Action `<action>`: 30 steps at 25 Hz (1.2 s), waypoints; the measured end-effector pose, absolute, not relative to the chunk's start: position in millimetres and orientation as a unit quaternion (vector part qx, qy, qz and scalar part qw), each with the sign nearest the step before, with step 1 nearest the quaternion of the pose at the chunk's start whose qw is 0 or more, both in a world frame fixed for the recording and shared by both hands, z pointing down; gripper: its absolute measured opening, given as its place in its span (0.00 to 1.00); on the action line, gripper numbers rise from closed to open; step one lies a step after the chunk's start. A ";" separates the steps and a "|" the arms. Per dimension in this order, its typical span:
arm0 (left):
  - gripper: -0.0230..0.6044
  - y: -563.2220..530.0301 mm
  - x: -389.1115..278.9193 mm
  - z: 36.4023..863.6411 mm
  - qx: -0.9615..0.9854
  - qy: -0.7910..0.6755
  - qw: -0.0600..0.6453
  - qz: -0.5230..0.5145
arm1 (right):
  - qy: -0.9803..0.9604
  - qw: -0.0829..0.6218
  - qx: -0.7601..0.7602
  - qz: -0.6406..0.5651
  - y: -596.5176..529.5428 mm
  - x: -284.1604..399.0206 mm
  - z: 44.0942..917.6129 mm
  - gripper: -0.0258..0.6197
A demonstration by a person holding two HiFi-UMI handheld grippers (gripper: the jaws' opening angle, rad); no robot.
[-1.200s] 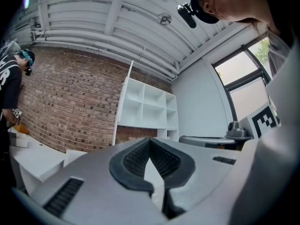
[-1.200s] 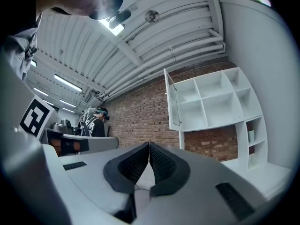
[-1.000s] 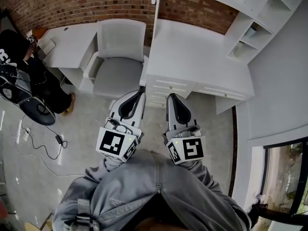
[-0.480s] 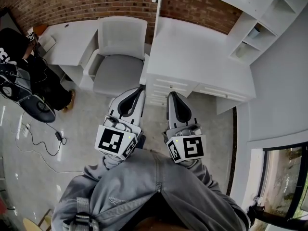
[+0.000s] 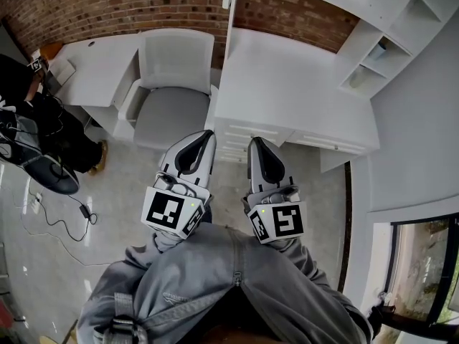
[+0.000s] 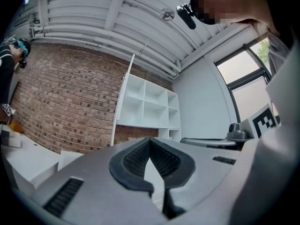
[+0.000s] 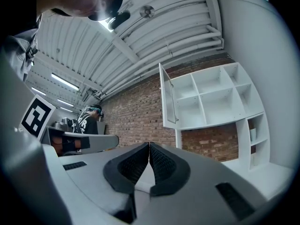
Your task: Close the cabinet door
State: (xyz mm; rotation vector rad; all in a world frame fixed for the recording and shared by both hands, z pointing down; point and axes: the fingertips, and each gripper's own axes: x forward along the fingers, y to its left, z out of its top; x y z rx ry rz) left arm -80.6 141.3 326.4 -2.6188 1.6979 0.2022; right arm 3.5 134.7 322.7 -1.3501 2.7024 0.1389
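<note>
The white framed cabinet door point(image 7: 168, 95) is seen swung wide out from the left edge of the white box-shelved cabinet point(image 7: 213, 95), so the task is judged not yet begun. The grey moulded-plastic left gripper point(image 6: 150, 142) and the matching right gripper point(image 7: 149, 146) are held side by side, well short of the cabinet and lower than it, and are pointed roughly level towards it (a carrying posture, it would seem, suited to an approach rather than a push). Both pairs of jaws are brought together at the tips, and nothing is held between them. The black pads point(image 7: 161, 165) are finely ribbed, and a leaf-shaped hollow is formed behind the point where they meet. Closed jaws are judged sensible here, since a blunt, firm nose is offered for pressing on a panel. Beneath the cabinet a white smooth-topped desk point(image 5: 287, 77) is set, and behind the cabinet a rough red brick wall point(image 5: 107, 6) is exposed. The door's face looks slick and hard, so a push near its free edge, away from the hinges, is likely to be needed.
</note>
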 end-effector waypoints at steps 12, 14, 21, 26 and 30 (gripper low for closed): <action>0.05 22.2 -106.6 324.1 -0.856 0.512 0.009 0.073 | 0.879 0.049 -0.471 0.056 25.3 -28.1 322.3 0.08; 0.05 5.1 -110.0 325.9 -0.857 0.510 0.004 0.072 | 0.879 0.046 -0.472 0.053 9.2 -32.7 323.6 0.08; 0.05 -41.5 -122.7 322.2 -0.863 0.500 -0.005 0.068 | 0.875 0.040 -0.480 0.044 -37.1 -46.8 322.5 0.08; 0.05 -71.4 -132.5 317.7 -0.872 0.484 -0.010 0.071 | 0.873 0.042 -0.484 0.045 -65.9 -62.6 317.6 0.08; 0.05 -99.9 -135.8 313.1 -0.880 0.469 -0.008 0.076 | 0.865 0.035 -0.498 0.044 -91.7 -68.4 317.9 0.08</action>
